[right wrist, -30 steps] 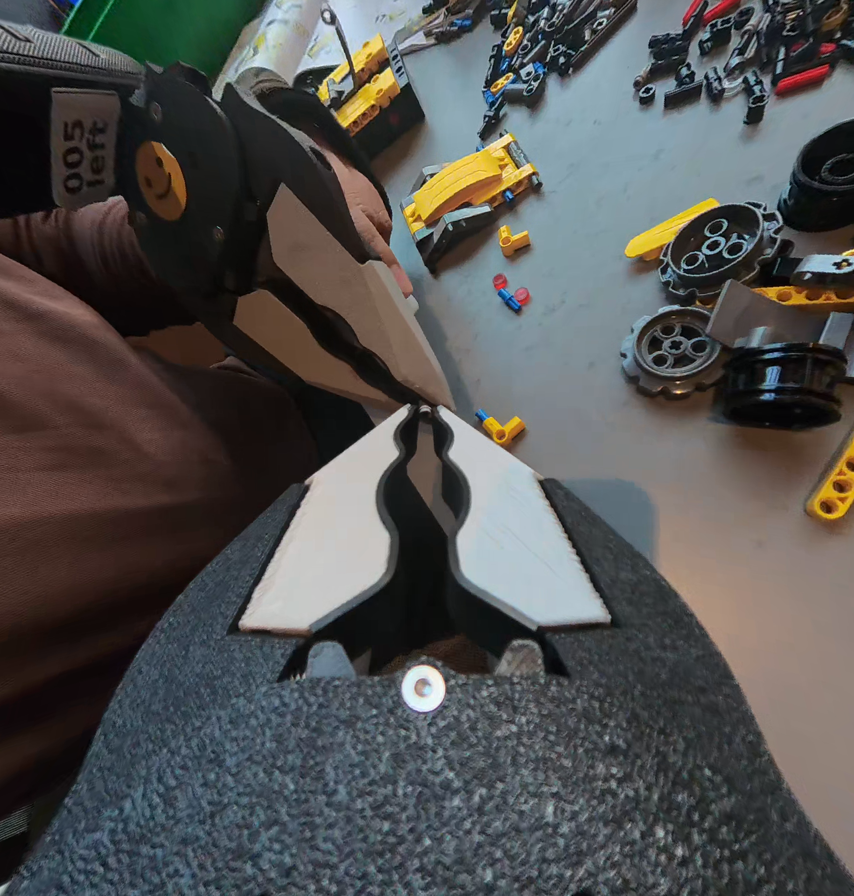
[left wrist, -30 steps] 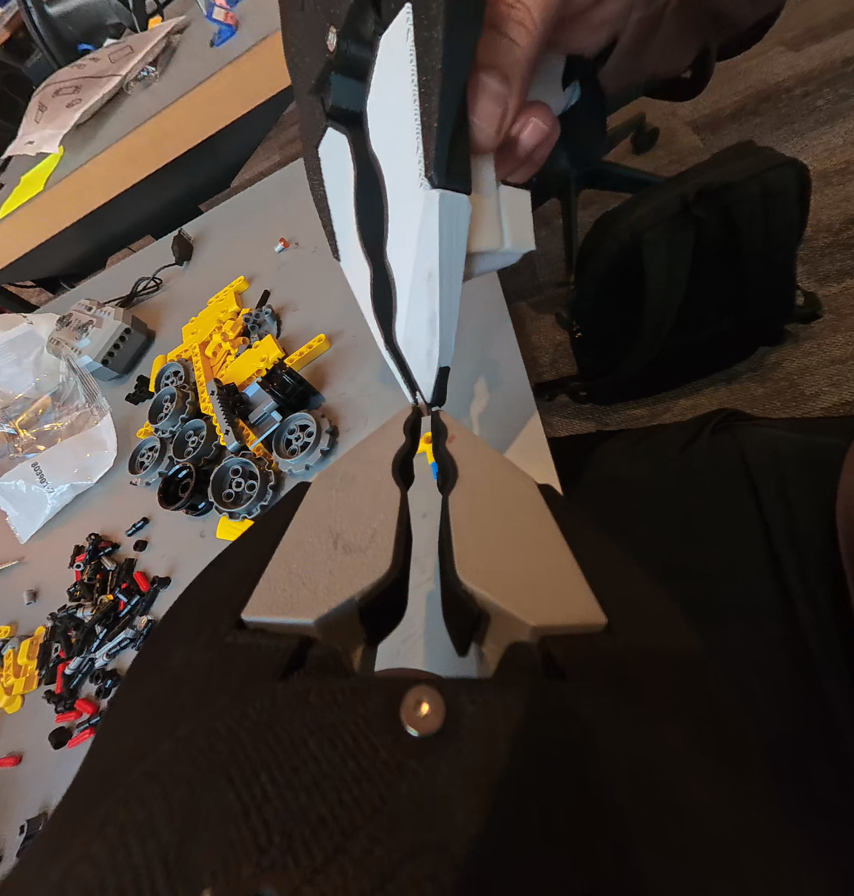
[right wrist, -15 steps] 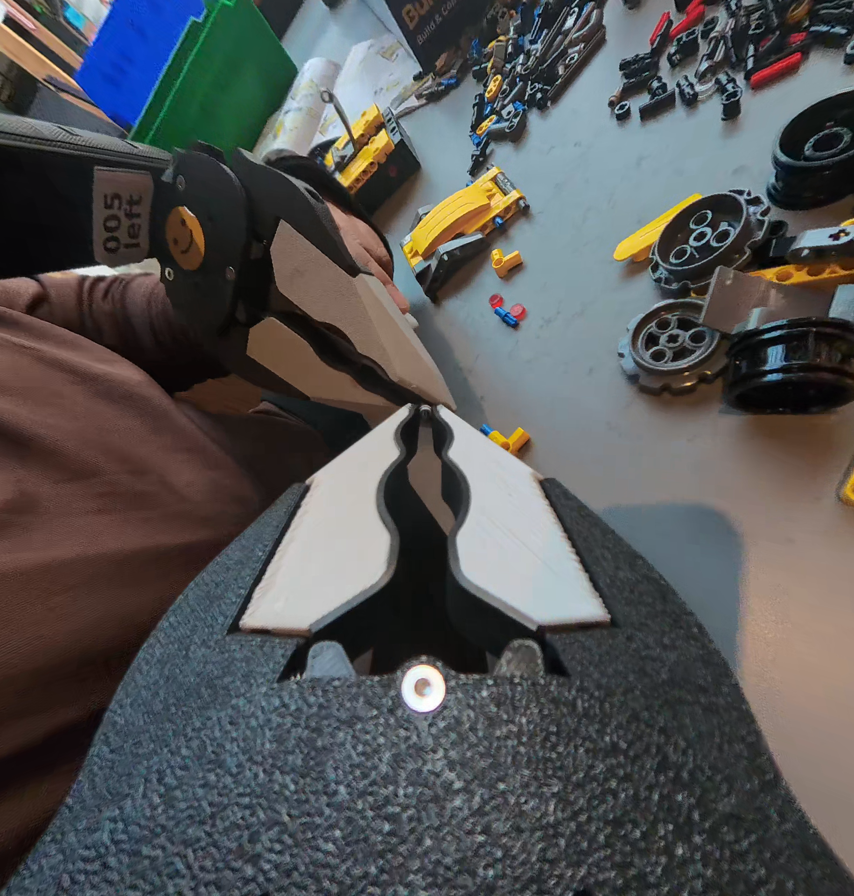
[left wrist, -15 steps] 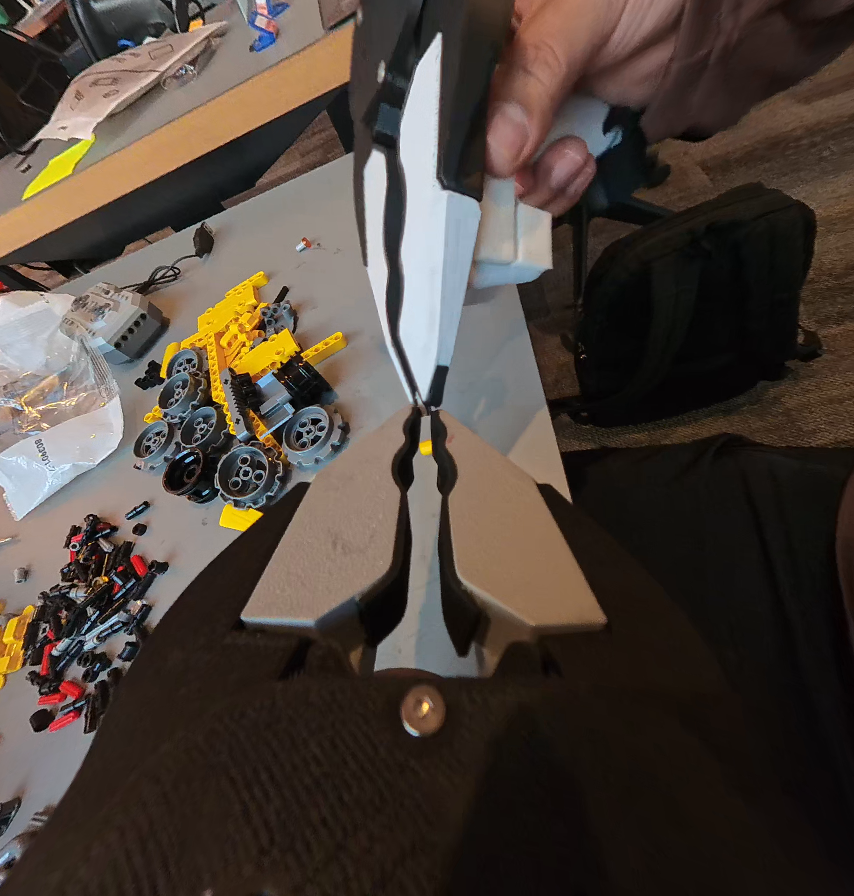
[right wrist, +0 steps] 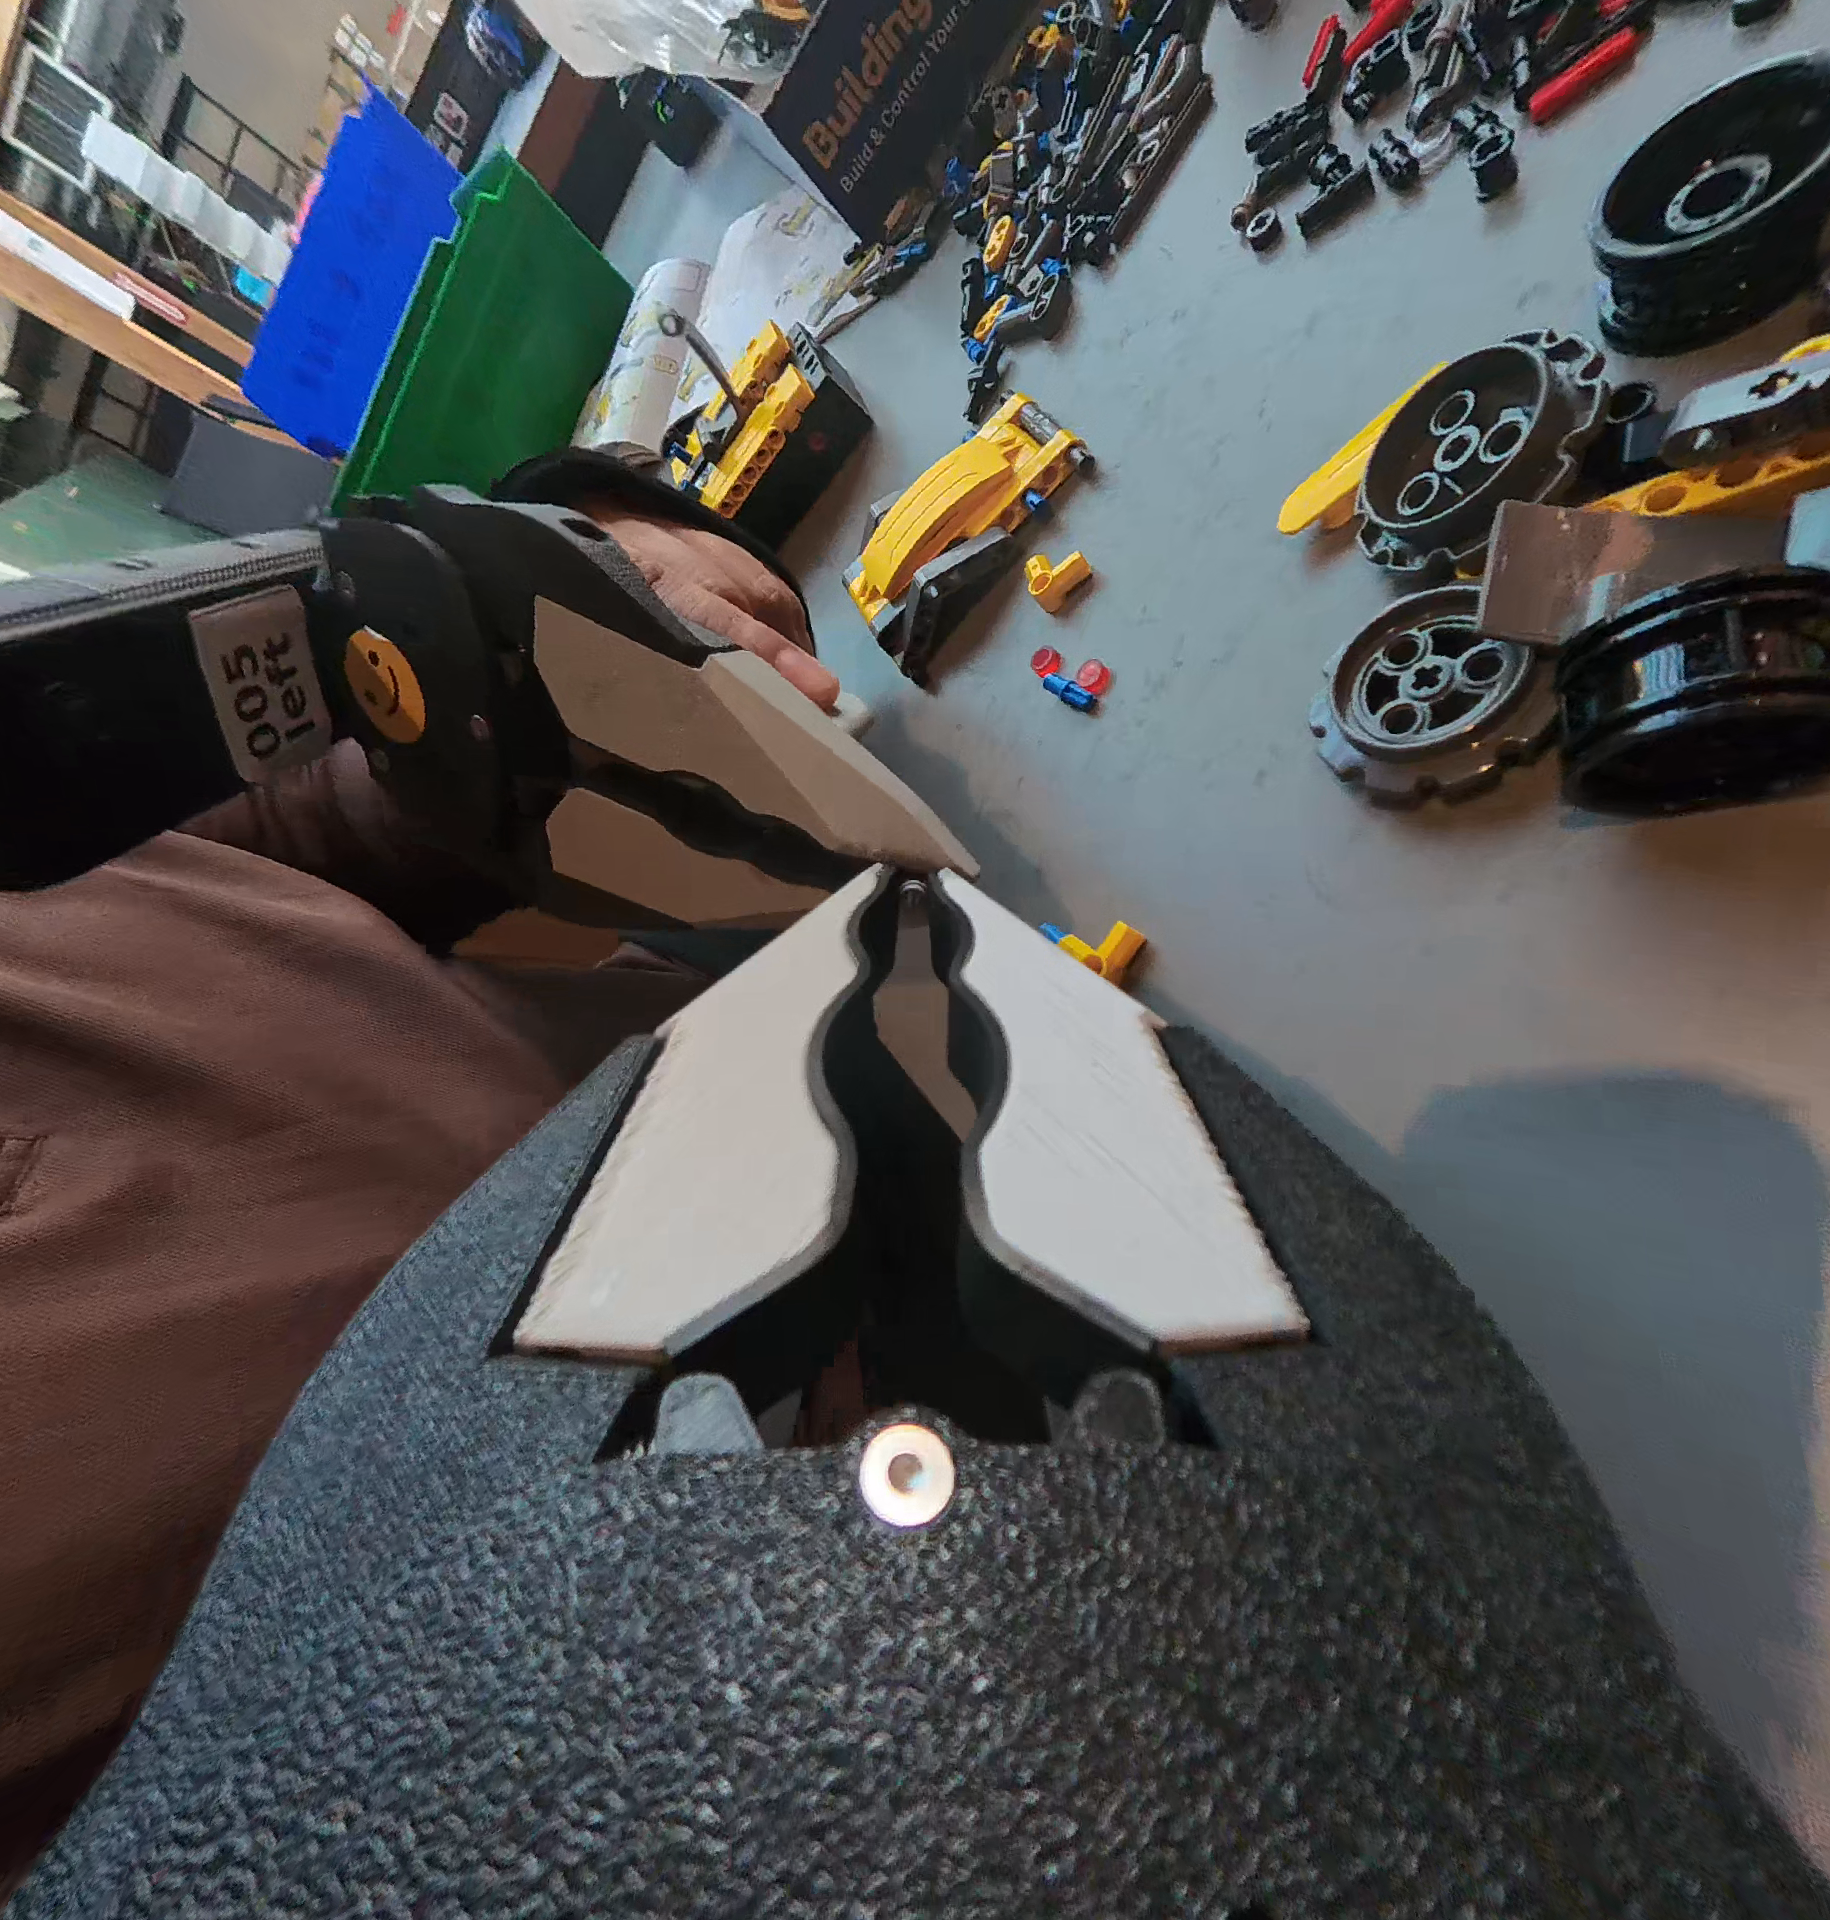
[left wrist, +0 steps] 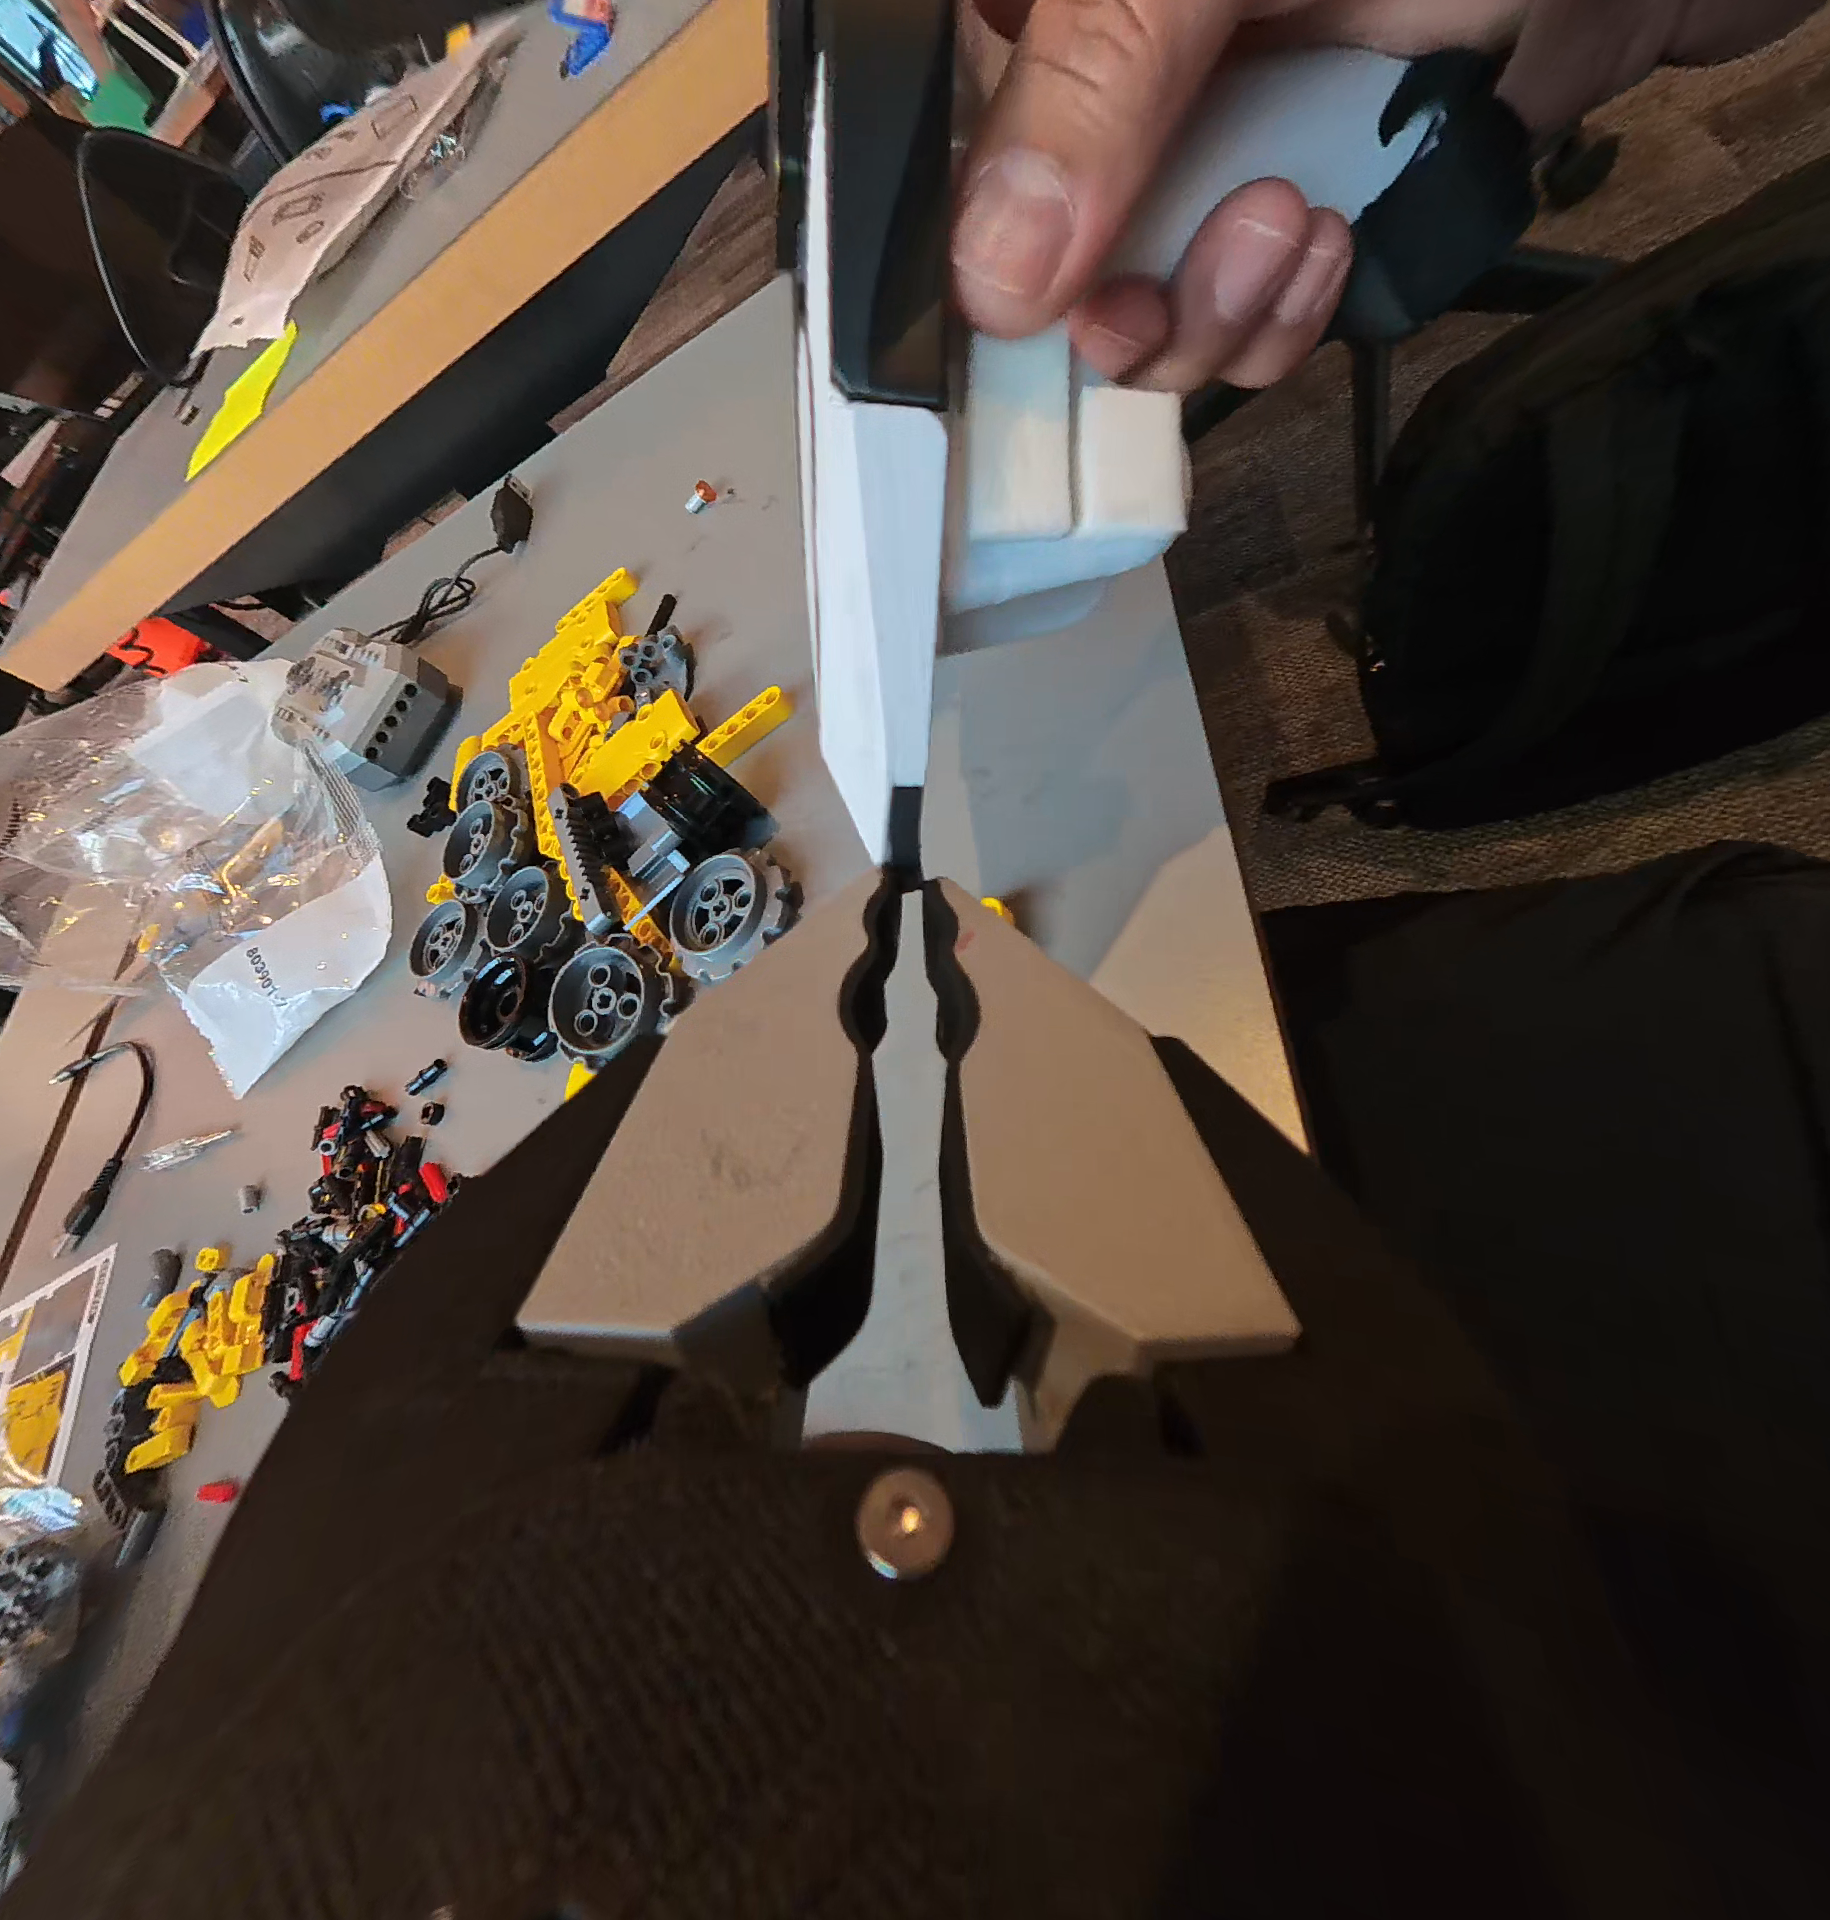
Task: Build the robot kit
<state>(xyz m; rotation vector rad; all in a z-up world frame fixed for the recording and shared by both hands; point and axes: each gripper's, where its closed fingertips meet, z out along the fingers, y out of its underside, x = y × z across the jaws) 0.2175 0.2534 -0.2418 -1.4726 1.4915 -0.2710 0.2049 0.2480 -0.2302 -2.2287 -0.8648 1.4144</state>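
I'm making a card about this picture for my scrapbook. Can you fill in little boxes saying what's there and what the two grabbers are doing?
Place: grey table strewn with building-toy parts
Left gripper: jaws nearly closed, tip to tip with the other gripper
Right gripper: nearly closed, a small dark piece between its tips
Nearest loose part: yellow connector
Wheels: grey and black wheels
Also there: partly built yellow vehicle, clear plastic bag
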